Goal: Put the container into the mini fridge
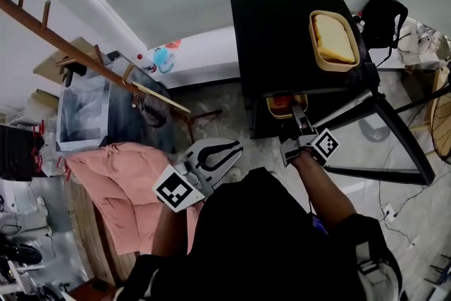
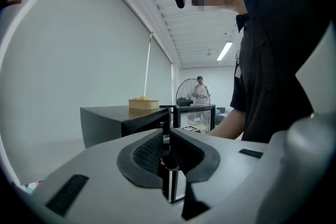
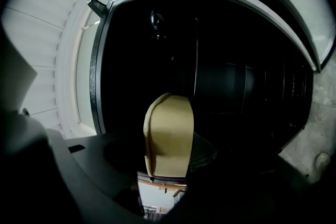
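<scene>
Container [image 3: 168,136] in R tool [image 1: 299,115], at fridge [image 1: 282,39] mouth (L tool [image 2: 169,157] closed).

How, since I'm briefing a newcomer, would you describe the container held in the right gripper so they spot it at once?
Find the black mini fridge with its glass door swung open. At its open front, the right gripper clamps a tan rounded container with something red inside. A second tan container sits untouched on the fridge's top, holding yellow food.
</scene>
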